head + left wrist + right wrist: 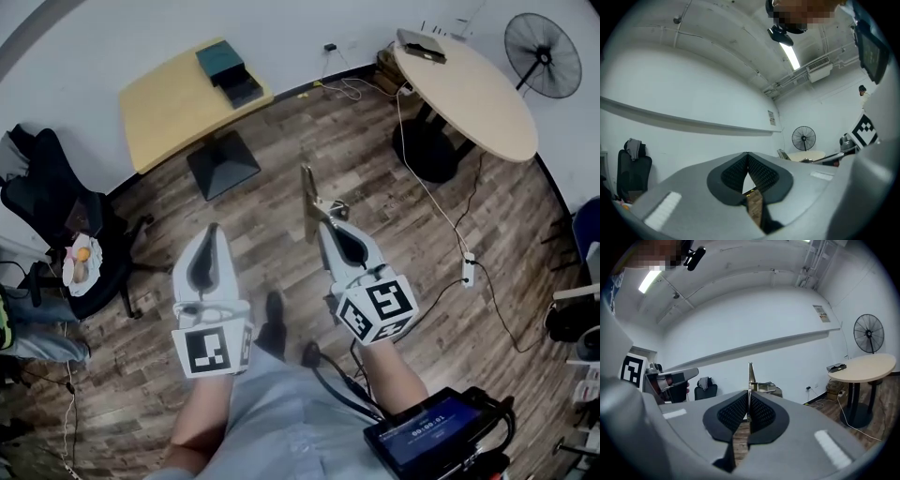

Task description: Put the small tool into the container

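Step in hand: carry. Pick-up is judged done, placement not yet begun.

Right gripper (323, 223): jaws are pressed together on the small tool (307, 202), a thin flat metal strip of brassy colour with a short cross-piece near its gripped end. In the right gripper view the strip (750, 376) is seen edge-on, pinched between the ribbed pads (733, 416) and standing straight out past the gripper (749, 397) tips. The tool is held in the air above the wooden floor (281, 159), touching nothing else.

Left gripper (212, 228): held just left of the right one, at about the same level. In the left gripper view its tips (747, 157) are seen to meet, with only floor showing through the gap below them; nothing is held.

Container: not identified with certainty. A teal box (219, 59) lies on the far side of the square table (169, 108), far left, with a darker flat item just beside it. Whether either is open-topped cannot be told at this range. The round table (469, 94), far right, carries only a flat device.

Next move, judged: the tool is to be carried well forward and left to the square table, the opening confirmed, the strip lowered end-first inside, and only then the jaws parted. The long, thin strip may catch on a rim if tilted.
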The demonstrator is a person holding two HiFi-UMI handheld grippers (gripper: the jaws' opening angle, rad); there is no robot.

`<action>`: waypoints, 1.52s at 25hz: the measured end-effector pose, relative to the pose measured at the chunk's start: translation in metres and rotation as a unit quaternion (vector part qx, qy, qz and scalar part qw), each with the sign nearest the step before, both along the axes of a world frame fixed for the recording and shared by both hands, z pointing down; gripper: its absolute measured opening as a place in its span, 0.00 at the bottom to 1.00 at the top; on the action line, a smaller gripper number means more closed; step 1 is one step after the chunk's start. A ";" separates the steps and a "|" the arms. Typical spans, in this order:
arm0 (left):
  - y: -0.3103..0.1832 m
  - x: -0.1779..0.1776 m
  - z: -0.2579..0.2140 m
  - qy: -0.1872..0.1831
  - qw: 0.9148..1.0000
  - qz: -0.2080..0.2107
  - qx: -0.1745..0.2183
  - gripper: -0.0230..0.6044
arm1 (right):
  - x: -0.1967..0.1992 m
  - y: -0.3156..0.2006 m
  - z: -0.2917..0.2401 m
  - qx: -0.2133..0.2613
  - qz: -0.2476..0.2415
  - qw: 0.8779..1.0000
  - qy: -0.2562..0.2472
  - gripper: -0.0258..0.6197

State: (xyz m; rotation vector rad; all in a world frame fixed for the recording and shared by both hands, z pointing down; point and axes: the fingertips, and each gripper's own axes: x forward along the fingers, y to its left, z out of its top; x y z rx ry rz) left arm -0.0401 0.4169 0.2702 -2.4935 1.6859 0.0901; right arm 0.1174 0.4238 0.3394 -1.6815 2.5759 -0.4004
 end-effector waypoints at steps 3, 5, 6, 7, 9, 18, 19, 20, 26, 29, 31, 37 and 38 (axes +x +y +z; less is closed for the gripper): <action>-0.047 -0.010 -0.005 0.006 1.000 0.002 0.011 0.05 | -0.012 -0.046 -0.007 0.008 -0.004 1.000 0.006 0.04; -0.078 -0.020 -0.011 0.009 1.000 0.006 0.020 0.05 | -0.026 -0.078 -0.016 0.019 -0.007 1.000 0.008 0.04; -0.092 -0.024 -0.014 0.011 1.000 0.008 0.022 0.05 | -0.032 -0.092 -0.021 0.024 -0.008 1.000 0.009 0.04; -0.103 -0.028 -0.017 0.013 1.000 0.010 0.024 0.05 | -0.038 -0.105 -0.025 0.028 -0.009 1.000 0.010 0.04; -0.125 -0.033 -0.026 0.015 0.999 0.015 0.033 0.05 | -0.044 -0.127 -0.035 0.038 -0.006 0.999 0.013 0.04; -0.205 -0.049 -0.042 0.020 0.997 0.036 0.062 0.05 | -0.060 -0.198 -0.063 0.068 0.013 0.997 0.025 0.04; -0.211 -0.050 -0.039 0.020 0.997 0.037 0.059 0.05 | -0.061 -0.203 -0.061 0.065 0.013 0.997 0.027 0.04; -0.217 -0.051 -0.035 0.020 0.998 0.037 0.055 0.05 | -0.061 -0.207 -0.060 0.063 0.014 0.998 0.028 0.04; -0.251 -0.043 -0.015 0.024 0.999 0.037 0.026 0.05 | -0.055 -0.232 -0.052 0.048 0.014 0.998 0.032 0.04; -0.268 -0.027 -0.002 0.017 0.999 0.042 0.012 0.05 | -0.040 -0.250 -0.041 0.035 0.017 0.999 0.027 0.04; -0.285 -0.020 0.008 0.012 0.999 0.041 0.002 0.05 | -0.034 -0.268 -0.032 0.027 0.016 0.999 0.024 0.04; -0.349 0.010 0.016 0.001 1.000 0.024 -0.006 0.05 | -0.006 -0.338 -0.011 0.009 0.003 1.000 -0.001 0.04; -0.361 0.017 0.017 -0.005 1.000 0.020 -0.011 0.05 | -0.001 -0.351 -0.007 0.006 -0.001 1.000 -0.007 0.04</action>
